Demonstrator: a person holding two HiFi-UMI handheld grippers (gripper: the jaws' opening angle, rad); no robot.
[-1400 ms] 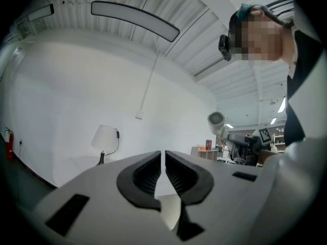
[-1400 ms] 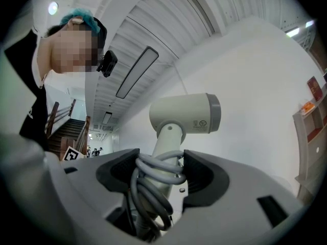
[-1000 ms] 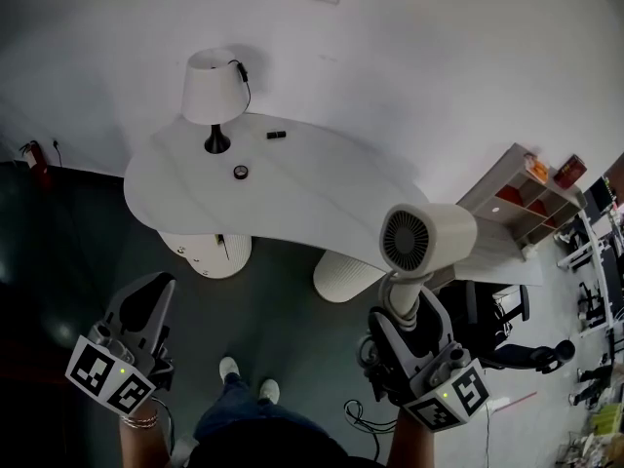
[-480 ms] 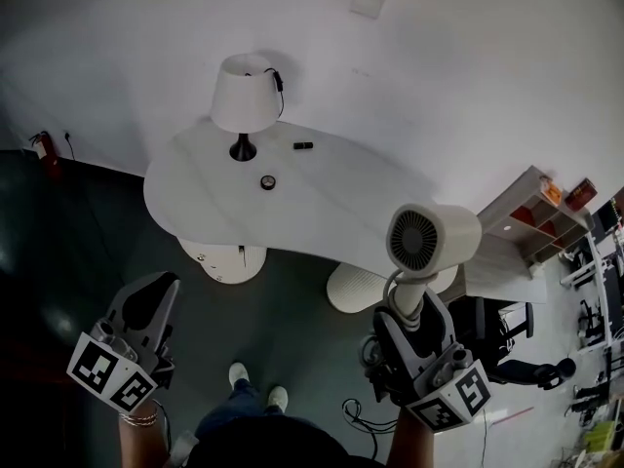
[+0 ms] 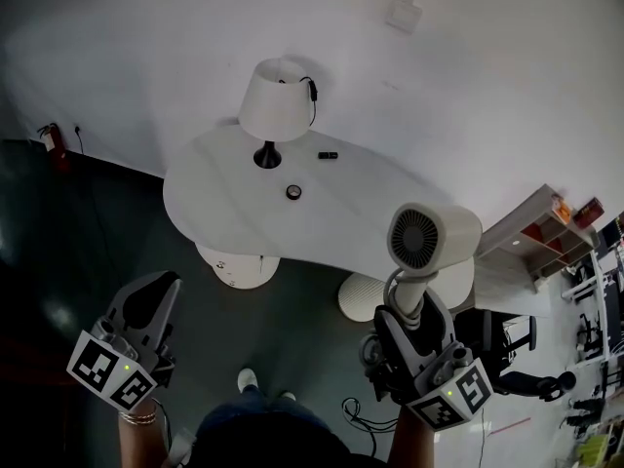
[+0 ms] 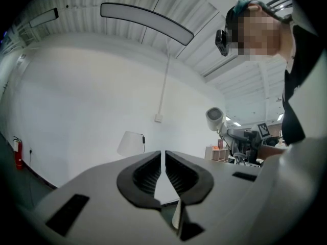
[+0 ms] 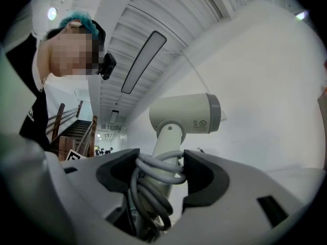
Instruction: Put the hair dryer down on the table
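Note:
A white hair dryer (image 5: 429, 242) stands upright in my right gripper (image 5: 408, 312), which is shut on its handle and the coiled grey cord (image 7: 153, 180). The dryer's head (image 7: 186, 114) rises above the jaws in the right gripper view, and its rear grille faces the head camera. The white curved table (image 5: 234, 203) lies ahead and to the left of the dryer, across dark floor. My left gripper (image 5: 146, 305) hangs low at the left, shut with nothing between its jaws (image 6: 163, 170). The dryer (image 6: 214, 117) also shows small in the left gripper view.
On the table stand a white lamp (image 5: 278, 105), a small round object (image 5: 293, 192) and a small dark object (image 5: 328, 155). Two round white pedestals (image 5: 239, 266) carry the table. A shelf unit (image 5: 546, 227) and office chairs (image 5: 507, 339) are at the right. The person's shoes (image 5: 249, 380) show below.
The table, lamp and wall have shifted rightward and down in the head view, so it sits closer to the dryer. Both grippers keep their places in frame, and the right one's grip is unchanged.

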